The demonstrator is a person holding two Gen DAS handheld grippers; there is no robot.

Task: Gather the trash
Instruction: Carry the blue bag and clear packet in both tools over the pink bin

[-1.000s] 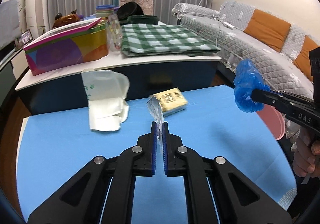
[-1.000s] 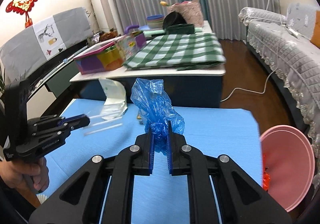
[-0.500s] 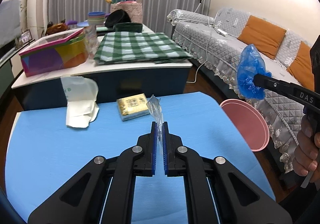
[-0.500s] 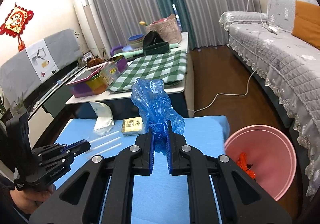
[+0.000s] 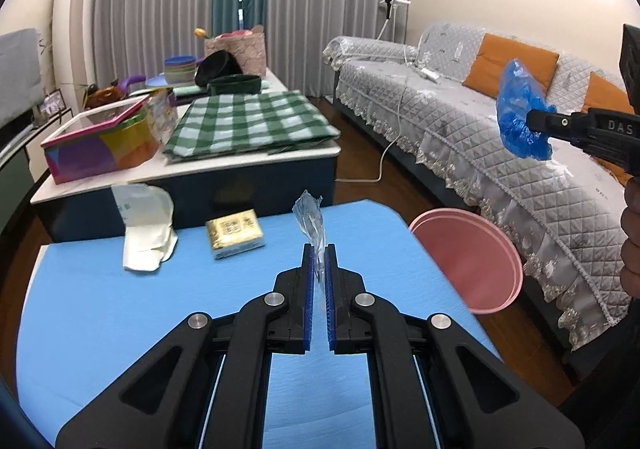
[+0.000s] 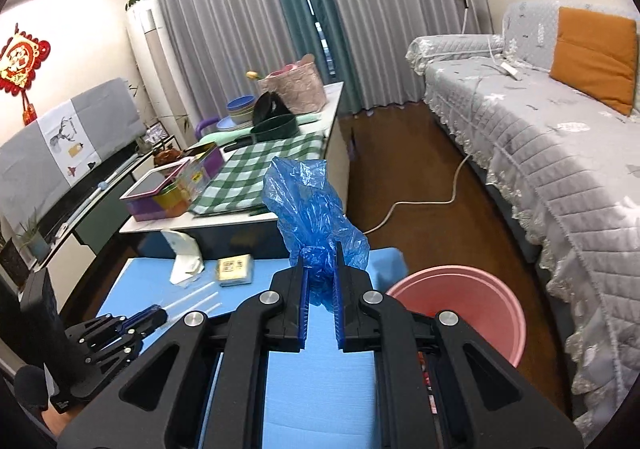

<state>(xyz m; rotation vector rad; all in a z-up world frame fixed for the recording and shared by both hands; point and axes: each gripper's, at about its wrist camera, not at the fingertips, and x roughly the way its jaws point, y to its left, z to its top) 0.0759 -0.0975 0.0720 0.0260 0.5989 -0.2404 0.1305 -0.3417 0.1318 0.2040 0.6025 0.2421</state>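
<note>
My left gripper (image 5: pixel 319 249) is shut on a clear plastic wrapper (image 5: pixel 309 219) and holds it above the blue table (image 5: pixel 120 309). My right gripper (image 6: pixel 319 255) is shut on a crumpled blue plastic bag (image 6: pixel 312 205), raised high; the bag also shows in the left wrist view (image 5: pixel 520 121). A pink bin (image 6: pixel 472 297) stands on the floor at the table's right edge, also in the left wrist view (image 5: pixel 472 261). On the table lie a white plastic bag (image 5: pixel 144 225) and a yellow packet (image 5: pixel 234 233).
A low white table (image 5: pixel 224 165) with a green checked cloth (image 5: pixel 248 121), a colourful box (image 5: pixel 100 137) and bowls stands behind. A grey sofa (image 5: pixel 480 153) runs along the right, with a white cable (image 6: pixel 424 205) on the wooden floor.
Both grippers have risen and swung right with their loads. The pink bin has come into fuller view in both wrist views, and the table's right edge now shows.
</note>
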